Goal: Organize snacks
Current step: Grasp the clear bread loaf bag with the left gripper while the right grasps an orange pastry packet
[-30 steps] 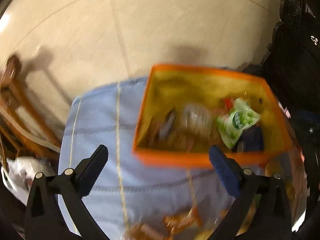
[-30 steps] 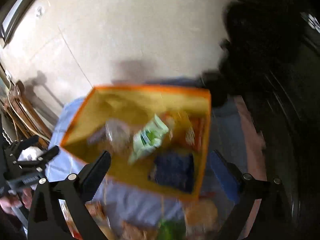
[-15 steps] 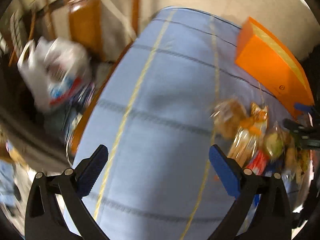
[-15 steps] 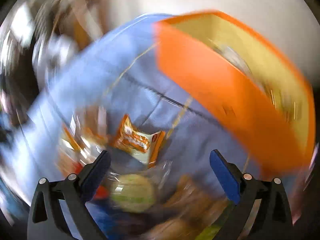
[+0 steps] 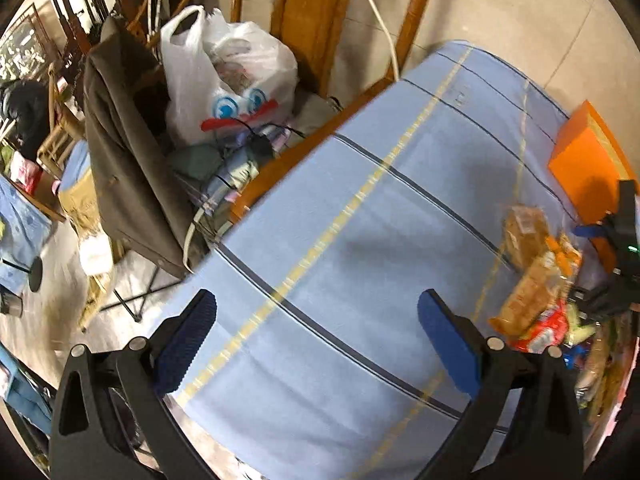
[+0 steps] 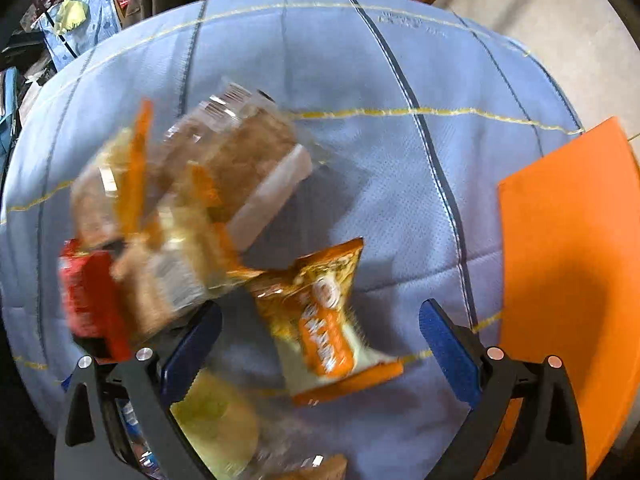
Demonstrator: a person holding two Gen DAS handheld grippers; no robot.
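An orange box (image 6: 568, 264) stands on the blue tablecloth (image 6: 360, 60) at the right; it also shows at the right edge of the left wrist view, orange box (image 5: 584, 164). A heap of snack packets lies left of it. An orange packet (image 6: 324, 324) lies between the fingers of my right gripper (image 6: 320, 344), which is open just above it. Clear bags of brown snacks (image 6: 224, 176) and a red packet (image 6: 88, 300) lie further left, a yellow-green one (image 6: 216, 424) below. My left gripper (image 5: 316, 340) is open over bare cloth, left of the snack heap (image 5: 536, 280). The right gripper (image 5: 616, 280) shows there too.
Past the table's left edge stand wooden chairs (image 5: 312, 8), a white plastic bag (image 5: 228, 80), a dark coat (image 5: 124, 140) and a pile of clothes. The floor (image 5: 520, 12) is beige tile. The cloth (image 5: 360, 240) spreads wide to the left of the snacks.
Both grippers have swung away from above the orange box, down and left. The right one now hangs over the snack heap, the left one over bare cloth.
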